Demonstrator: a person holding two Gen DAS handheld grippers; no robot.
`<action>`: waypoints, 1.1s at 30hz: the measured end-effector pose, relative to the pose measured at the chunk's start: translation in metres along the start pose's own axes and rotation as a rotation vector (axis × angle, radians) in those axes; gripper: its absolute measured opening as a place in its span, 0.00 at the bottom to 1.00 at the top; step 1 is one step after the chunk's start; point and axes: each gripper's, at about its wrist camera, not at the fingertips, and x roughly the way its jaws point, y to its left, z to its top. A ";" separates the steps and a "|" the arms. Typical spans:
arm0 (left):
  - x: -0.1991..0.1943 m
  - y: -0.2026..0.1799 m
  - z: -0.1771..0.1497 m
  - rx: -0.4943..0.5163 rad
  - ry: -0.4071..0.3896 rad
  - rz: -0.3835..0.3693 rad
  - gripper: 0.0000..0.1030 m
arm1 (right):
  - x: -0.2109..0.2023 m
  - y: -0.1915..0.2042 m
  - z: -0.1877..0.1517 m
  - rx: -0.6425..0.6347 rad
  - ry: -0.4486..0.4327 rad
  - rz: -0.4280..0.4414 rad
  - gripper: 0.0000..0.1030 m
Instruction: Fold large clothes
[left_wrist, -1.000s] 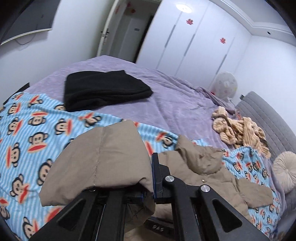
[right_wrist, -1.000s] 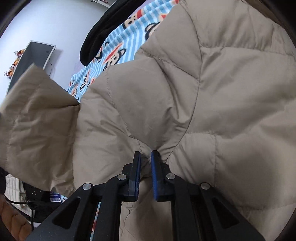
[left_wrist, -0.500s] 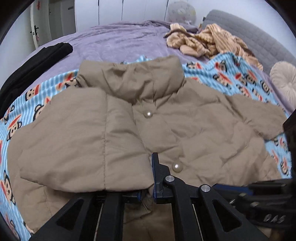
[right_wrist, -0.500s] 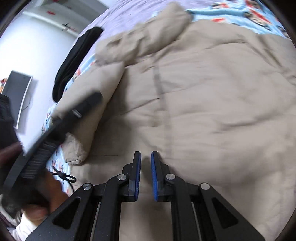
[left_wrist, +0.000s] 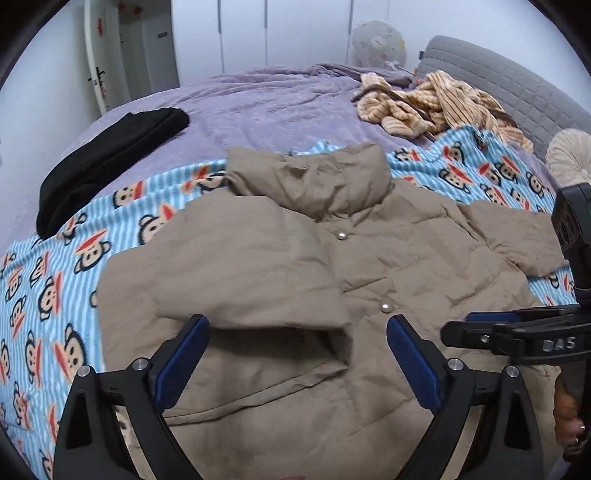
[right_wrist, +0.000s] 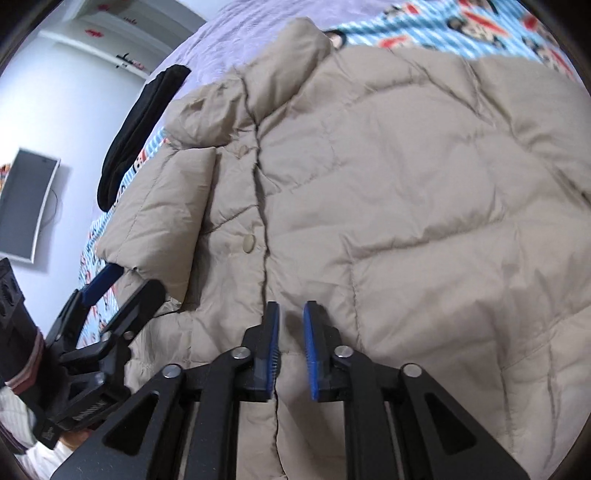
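Note:
A tan puffer jacket (left_wrist: 406, 266) lies front up on a blue monkey-print blanket (left_wrist: 55, 280), collar toward the far side. One sleeve (left_wrist: 240, 273) is folded across its chest. My left gripper (left_wrist: 298, 328) hovers over the sleeve's cuff with its jaws opening wide, and the pads are clear of the fabric. It also shows at the left of the right wrist view as the left gripper (right_wrist: 125, 284). My right gripper (right_wrist: 290, 314) hangs over the jacket's (right_wrist: 406, 203) front seam, jaws opening, with nothing pinched. In the left wrist view the right gripper (left_wrist: 480, 326) reaches in from the right.
A folded black garment (left_wrist: 110, 162) lies on the purple bedspread (left_wrist: 277, 107) at far left. A crumpled tan striped garment (left_wrist: 436, 103) sits by the grey headboard (left_wrist: 517, 85), with a round cushion (left_wrist: 569, 155) at right. A monitor (right_wrist: 26, 203) hangs on the wall.
The left gripper carried the sleeve across the jacket's chest, then let go and spread wide. The right gripper released the jacket fabric and its jaws have parted.

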 end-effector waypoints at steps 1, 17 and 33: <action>-0.004 0.017 0.001 -0.041 0.000 0.010 0.94 | -0.002 0.010 0.003 -0.039 -0.011 -0.017 0.63; 0.074 0.195 0.001 -0.544 0.112 -0.066 0.19 | 0.033 0.167 -0.045 -0.901 -0.182 -0.434 0.90; 0.080 0.128 0.015 -0.120 0.109 0.268 0.20 | 0.020 -0.035 0.027 0.221 -0.110 0.054 0.10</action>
